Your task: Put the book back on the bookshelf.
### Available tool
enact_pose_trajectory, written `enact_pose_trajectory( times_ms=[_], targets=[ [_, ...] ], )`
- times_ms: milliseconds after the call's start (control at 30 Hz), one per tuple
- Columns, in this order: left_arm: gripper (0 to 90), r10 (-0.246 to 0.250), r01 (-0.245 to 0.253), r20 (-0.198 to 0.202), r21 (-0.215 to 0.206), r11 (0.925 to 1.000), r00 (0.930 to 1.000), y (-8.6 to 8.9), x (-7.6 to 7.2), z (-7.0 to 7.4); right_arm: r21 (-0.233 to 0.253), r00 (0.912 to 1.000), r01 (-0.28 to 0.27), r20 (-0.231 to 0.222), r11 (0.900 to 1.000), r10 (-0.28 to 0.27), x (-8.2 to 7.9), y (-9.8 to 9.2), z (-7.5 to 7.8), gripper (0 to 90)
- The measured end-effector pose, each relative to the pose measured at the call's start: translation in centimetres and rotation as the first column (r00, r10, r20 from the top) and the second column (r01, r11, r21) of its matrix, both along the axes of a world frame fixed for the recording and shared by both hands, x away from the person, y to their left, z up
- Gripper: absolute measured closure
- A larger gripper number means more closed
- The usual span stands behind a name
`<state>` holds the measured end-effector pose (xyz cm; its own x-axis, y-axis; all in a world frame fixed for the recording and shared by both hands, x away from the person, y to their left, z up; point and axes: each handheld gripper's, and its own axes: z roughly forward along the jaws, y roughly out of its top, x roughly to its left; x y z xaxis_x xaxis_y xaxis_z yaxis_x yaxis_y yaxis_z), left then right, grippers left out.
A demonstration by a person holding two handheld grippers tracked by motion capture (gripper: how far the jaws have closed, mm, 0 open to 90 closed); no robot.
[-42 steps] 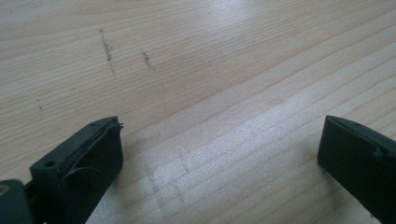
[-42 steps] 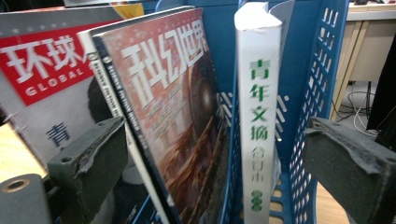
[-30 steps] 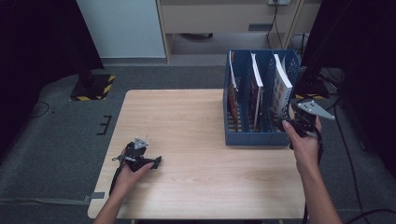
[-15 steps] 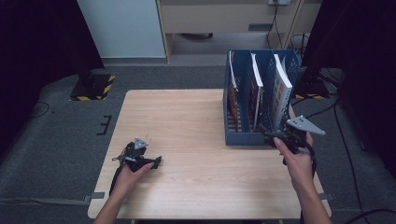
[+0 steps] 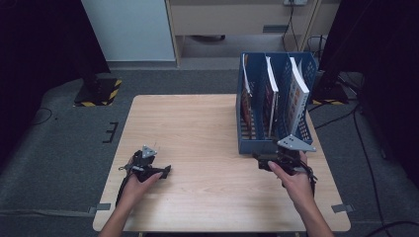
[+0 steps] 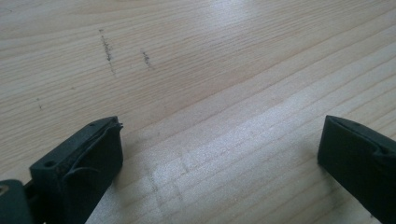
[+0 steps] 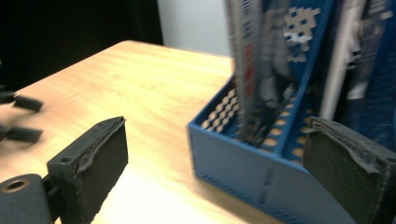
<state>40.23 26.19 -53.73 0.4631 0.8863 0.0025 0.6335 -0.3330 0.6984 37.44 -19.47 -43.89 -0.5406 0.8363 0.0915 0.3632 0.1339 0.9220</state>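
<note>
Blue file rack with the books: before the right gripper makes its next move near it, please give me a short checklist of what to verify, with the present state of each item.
1. Right gripper open: ok, its jaws stand wide apart in the right gripper view.
2. Right gripper holds nothing: ok, no object between the jaws.
3. Blue file rack upright on the table: ok.
4. Books standing in the rack's compartments: ok, upright or leaning slightly.
5. Left gripper out of the way: ok, it rests open on the table's near left part.
6. Gripper aligned with one book: cannot tell, the right gripper view is blurred.
</note>
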Motion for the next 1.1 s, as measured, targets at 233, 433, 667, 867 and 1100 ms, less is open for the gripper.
enact_pose_trajectory(
  times_ms=[233,433,667,867,1100],
  targets=[
    [0.0,-0.001,0.001,-0.001,0.000,1.0000,1.0000,0.0,0.0,0.0,0.005,0.9976,-0.057,-0.040,0.998,0.057,-0.4,1.5,-1.0,7.6],
    [0.0,-0.001,0.001,-0.001,0.000,1.0000,1.0000,0.0,0.0,0.0,-0.018,0.9912,-0.111,-0.074,0.994,0.110,-0.8,2.9,-2.1,7.7],
    [0.0,-0.002,0.002,-0.001,0.000,1.0000,1.0000,0.0,0.0,0.0,-0.042,0.9798,-0.168,-0.118,0.985,0.162,-1.3,4.6,-3.5,7.7],
    [0.0,-0.002,0.002,-0.001,0.000,1.0000,1.0000,0.0,0.0,0.0,-0.076,0.9657,-0.220,-0.157,0.972,0.206,-1.5,6.5,-4.6,7.7],
    [0.0,-0.002,0.002,-0.001,0.000,1.0000,1.0000,0.0,0.0,0.0,-0.098,0.9500,-0.267,-0.194,0.959,0.245,-0.9,8.1,-5.2,8.1]
  ],
)
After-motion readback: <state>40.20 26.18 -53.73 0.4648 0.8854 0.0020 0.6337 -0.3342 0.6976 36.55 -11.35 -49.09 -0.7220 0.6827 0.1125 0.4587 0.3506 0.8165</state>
